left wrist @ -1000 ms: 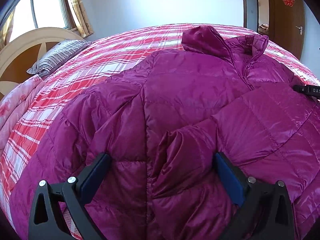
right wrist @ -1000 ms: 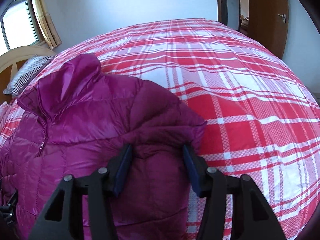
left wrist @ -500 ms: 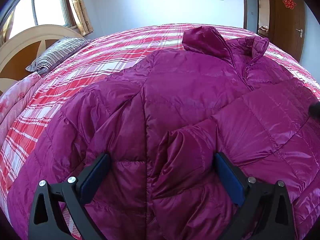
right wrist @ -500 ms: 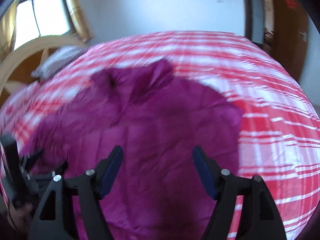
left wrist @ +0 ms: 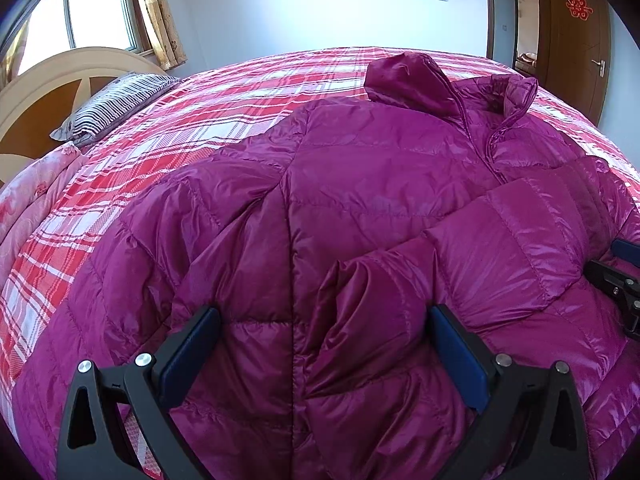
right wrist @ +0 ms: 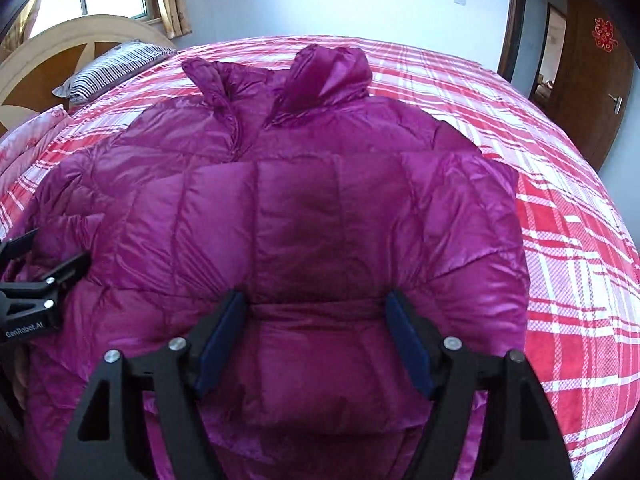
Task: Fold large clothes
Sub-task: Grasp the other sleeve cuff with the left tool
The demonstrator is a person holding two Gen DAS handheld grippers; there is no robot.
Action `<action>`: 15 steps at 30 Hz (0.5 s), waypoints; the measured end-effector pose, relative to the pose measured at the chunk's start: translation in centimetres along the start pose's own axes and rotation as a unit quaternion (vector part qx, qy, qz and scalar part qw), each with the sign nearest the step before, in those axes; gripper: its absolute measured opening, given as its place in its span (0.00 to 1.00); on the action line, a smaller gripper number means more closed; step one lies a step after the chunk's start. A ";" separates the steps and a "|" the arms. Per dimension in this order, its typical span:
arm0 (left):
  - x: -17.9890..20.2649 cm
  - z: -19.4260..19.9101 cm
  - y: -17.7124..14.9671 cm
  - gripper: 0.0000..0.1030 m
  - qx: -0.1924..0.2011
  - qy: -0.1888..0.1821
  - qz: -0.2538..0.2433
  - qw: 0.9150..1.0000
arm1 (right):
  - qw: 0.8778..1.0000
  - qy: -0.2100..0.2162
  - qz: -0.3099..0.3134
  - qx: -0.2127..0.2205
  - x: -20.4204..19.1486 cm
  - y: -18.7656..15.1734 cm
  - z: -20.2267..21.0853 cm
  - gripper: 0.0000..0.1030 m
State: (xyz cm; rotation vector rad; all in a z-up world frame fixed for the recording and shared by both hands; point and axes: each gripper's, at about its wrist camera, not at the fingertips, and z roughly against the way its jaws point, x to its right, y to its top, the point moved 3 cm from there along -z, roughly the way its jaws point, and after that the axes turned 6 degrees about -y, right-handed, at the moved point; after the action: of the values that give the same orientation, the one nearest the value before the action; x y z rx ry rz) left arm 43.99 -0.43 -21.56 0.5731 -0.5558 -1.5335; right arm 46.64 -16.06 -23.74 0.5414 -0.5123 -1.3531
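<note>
A magenta puffer jacket [left wrist: 380, 200] lies front up on the bed, collar at the far end. One sleeve [left wrist: 500, 240] is folded across its chest. My left gripper [left wrist: 324, 344] is open, its jaws wide apart over the jacket's lower front and the sleeve's cuff. In the right wrist view the jacket [right wrist: 300, 208] fills the middle. My right gripper [right wrist: 316, 336] is open over the folded sleeve, the puffy cloth between its jaws. Each gripper shows at the edge of the other's view, the right one [left wrist: 620, 280] and the left one [right wrist: 32, 280].
The bed [left wrist: 180, 132] has a red and white plaid cover. A striped pillow [left wrist: 108, 108] and a curved wooden headboard [left wrist: 52, 80] are at the far left. A brown door [right wrist: 592, 80] is at the far right.
My right gripper swung left from the jacket's right edge, carried the sleeve across the chest, and now stands open over it. The left gripper has stayed open in place.
</note>
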 end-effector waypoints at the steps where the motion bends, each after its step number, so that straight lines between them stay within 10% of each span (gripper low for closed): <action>1: -0.1 0.0 0.0 0.99 0.000 -0.005 0.003 1.000 | 1.000 0.001 -0.001 0.000 0.1 0.0 0.0 0.74; 10: -4.1 4.8 -0.3 0.99 0.018 -0.030 0.035 0.999 | 1.000 -0.001 0.001 0.003 0.1 -0.3 0.0 0.74; 15: -10.6 9.9 -2.7 0.99 0.048 0.046 0.009 0.998 | 1.000 -0.001 0.001 0.004 0.1 -0.3 0.0 0.75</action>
State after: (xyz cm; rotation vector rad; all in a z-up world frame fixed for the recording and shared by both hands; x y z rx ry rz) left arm 35.73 10.29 -15.63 0.7072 -0.5644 -1.4624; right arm 46.47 -16.20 -23.91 0.5454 -0.5190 -1.3503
